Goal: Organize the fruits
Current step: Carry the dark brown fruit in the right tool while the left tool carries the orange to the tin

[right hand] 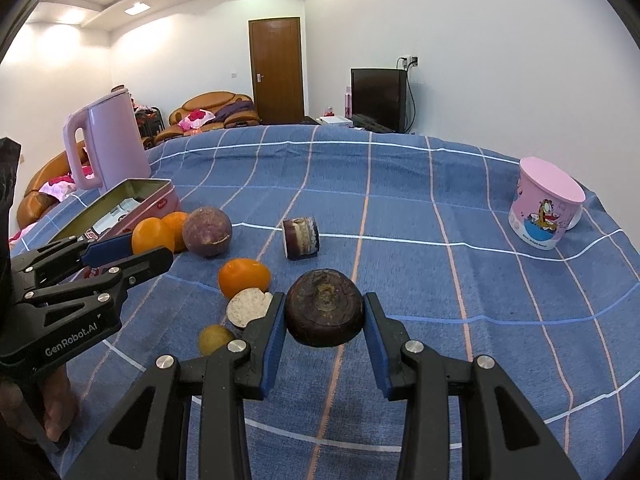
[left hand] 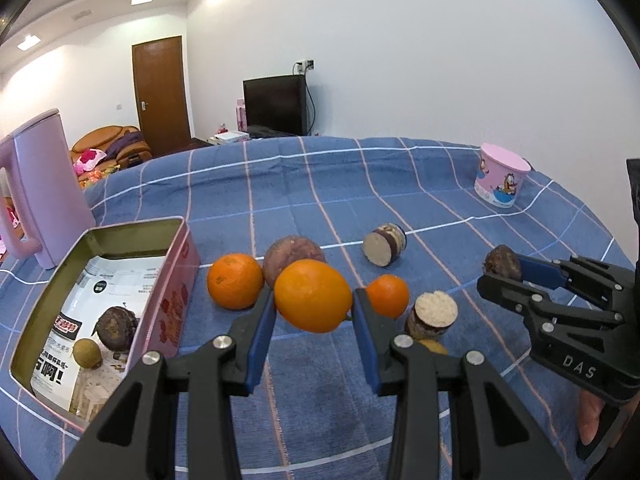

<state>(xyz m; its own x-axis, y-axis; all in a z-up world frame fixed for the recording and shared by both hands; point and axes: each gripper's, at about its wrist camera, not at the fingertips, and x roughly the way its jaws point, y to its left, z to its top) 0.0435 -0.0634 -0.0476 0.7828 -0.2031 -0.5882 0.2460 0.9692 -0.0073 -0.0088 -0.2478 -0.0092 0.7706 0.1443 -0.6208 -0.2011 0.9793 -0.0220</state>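
Note:
My left gripper (left hand: 314,300) is shut on a large orange (left hand: 313,296), held just above the blue checked cloth; the right wrist view shows that gripper (right hand: 150,250) at the left. My right gripper (right hand: 325,312) is shut on a dark brown round fruit (right hand: 325,307), and the left wrist view shows this gripper (left hand: 502,274) at the right. Left of the orange stands an open pink tin (left hand: 168,312) with a dark fruit (left hand: 117,327) and a small greenish fruit (left hand: 86,353) inside. On the cloth lie two more oranges (left hand: 235,281) (left hand: 387,295) and a purple round fruit (left hand: 294,258).
Two cut cylinder pieces (left hand: 385,244) (left hand: 434,314) and a small yellowish fruit (right hand: 216,339) lie among the fruits. A pink kettle (left hand: 36,188) stands behind the tin. A pink cartoon cup (right hand: 546,208) sits at the far right. A person's fingers (right hand: 56,408) hold the left gripper's handle.

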